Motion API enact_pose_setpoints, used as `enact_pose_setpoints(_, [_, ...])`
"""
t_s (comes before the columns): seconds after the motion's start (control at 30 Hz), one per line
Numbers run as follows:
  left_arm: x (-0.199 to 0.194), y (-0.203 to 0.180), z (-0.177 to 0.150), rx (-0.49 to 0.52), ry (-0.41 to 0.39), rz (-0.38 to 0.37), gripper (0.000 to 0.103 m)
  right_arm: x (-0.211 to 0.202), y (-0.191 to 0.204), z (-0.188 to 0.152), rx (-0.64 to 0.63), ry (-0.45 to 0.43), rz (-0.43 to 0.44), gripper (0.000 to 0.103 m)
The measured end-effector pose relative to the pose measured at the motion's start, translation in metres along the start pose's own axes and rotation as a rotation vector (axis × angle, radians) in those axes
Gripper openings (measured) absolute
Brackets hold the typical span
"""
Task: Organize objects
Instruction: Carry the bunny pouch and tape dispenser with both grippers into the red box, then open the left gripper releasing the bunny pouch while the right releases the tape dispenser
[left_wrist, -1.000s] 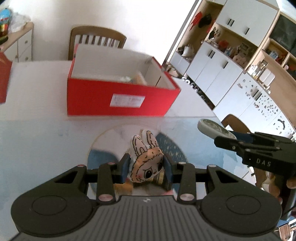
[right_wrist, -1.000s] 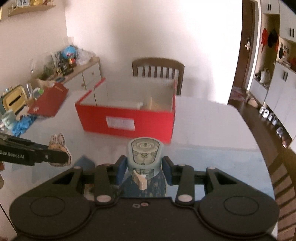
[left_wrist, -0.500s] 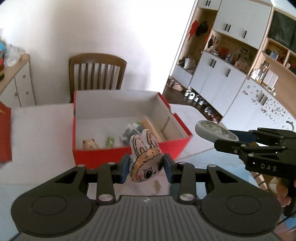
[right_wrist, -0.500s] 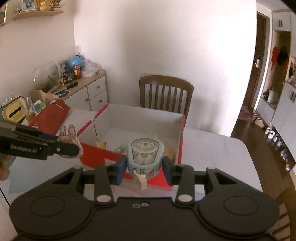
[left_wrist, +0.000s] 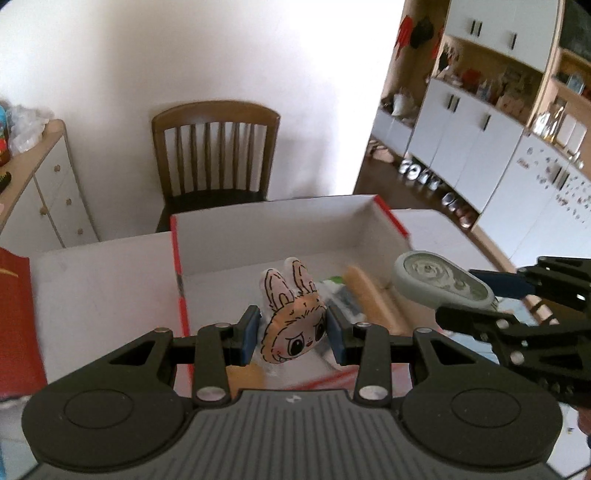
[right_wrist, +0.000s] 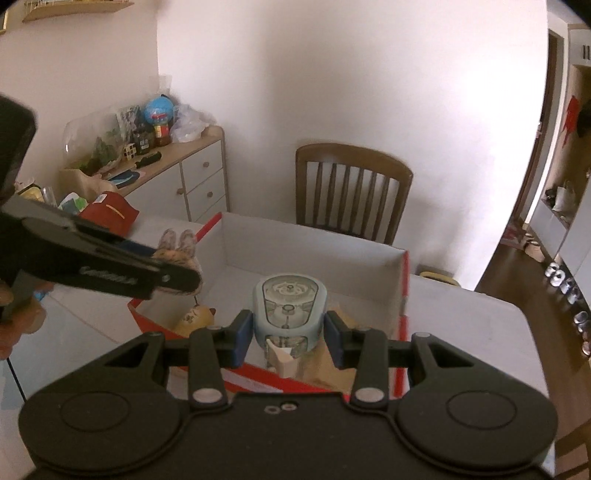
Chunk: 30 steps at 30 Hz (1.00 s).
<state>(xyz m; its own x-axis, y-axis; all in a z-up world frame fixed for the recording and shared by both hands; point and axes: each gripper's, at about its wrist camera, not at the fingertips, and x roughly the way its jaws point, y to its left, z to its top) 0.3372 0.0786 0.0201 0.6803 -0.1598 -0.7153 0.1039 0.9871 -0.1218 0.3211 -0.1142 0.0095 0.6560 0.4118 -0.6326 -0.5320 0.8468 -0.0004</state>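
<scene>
Pretty clearly someone's home — a dining room. There's a white table (right_wrist: 461, 314) with a wooden chair (right_wrist: 352, 192) pushed up to it, a sideboard (right_wrist: 184, 173) cluttered with odds and ends, and white cabinets (left_wrist: 480, 140) with shoes (left_wrist: 424, 177) lined up underneath — lived-in stuff.

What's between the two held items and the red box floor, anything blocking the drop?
No lid or barrier: the red box is open-topped. The left gripper holds the bunny toy and the right gripper the correction tape, both over it. Only earlier items lie inside, including a small figure at the near left.
</scene>
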Motion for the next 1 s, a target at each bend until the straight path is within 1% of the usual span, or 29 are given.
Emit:
enact_pose_setpoints(0.17, [0.029, 0.009, 0.012, 0.006, 0.040, 0.038, 0.037, 0.026, 0.010, 0.005, -0.023, 0.031, 0.016, 0.040])
enact_pose_setpoints(0.5, [0.088, 0.010, 0.023, 0.056, 0.124, 0.052, 0.038, 0.071, 0.013, 0.001, -0.035, 0.113, 0.027, 0.040])
enact_pose_setpoints(0.67, [0.110, 0.005, 0.020, 0.094, 0.183, 0.053, 0.038, 0.090, 0.007, -0.004, -0.012, 0.158, 0.037, 0.040])
enact_pose_setpoints(0.73, [0.118, 0.004, 0.017, 0.112, 0.203, 0.065, 0.038, 0.099, 0.005, -0.005, -0.004, 0.177, 0.042, 0.040])
enact_pose_setpoints(0.87, [0.130, 0.006, 0.014, 0.108, 0.247, 0.068, 0.038, 0.112, 0.002, -0.009, -0.003, 0.217, 0.041, 0.040])
enact_pose_setpoints(1.0, [0.141, 0.007, 0.011, 0.115, 0.293, 0.077, 0.038, 0.115, -0.003, -0.009, 0.038, 0.230, 0.073, 0.040])
